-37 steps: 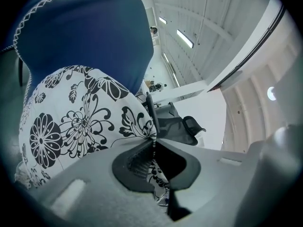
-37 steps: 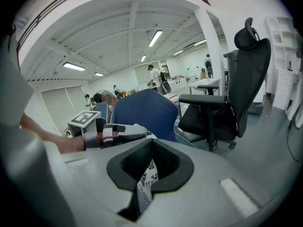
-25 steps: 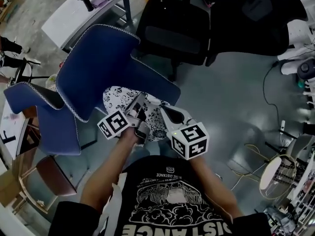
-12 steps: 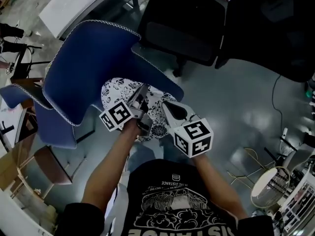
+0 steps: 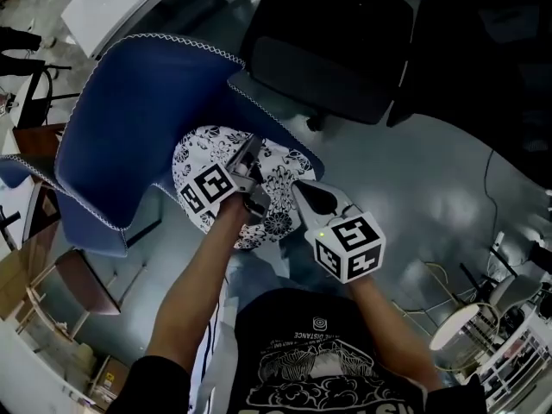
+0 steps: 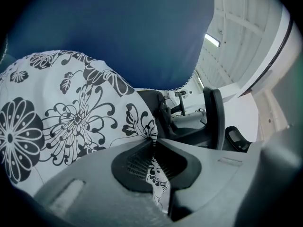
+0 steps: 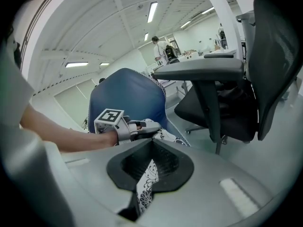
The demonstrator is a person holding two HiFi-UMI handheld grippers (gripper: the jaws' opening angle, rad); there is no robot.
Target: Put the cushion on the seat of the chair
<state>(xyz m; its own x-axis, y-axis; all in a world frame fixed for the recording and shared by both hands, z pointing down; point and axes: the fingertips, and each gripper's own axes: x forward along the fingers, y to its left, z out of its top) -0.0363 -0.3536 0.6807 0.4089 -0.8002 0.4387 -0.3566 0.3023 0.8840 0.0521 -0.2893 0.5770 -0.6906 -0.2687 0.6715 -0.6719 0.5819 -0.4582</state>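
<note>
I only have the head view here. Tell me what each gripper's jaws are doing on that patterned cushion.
Observer: In the left gripper view, the left gripper is shut on a fold of the cushion; the fabric runs down between its jaws.
Operator: Now the right one.
Observer: The right gripper is shut on a cushion edge too, with a strip of the print pinched between its jaws.
Operator: Report anything beyond the chair.
Observer: The right gripper view shows a person standing far back in the room, past the blue chair.
</note>
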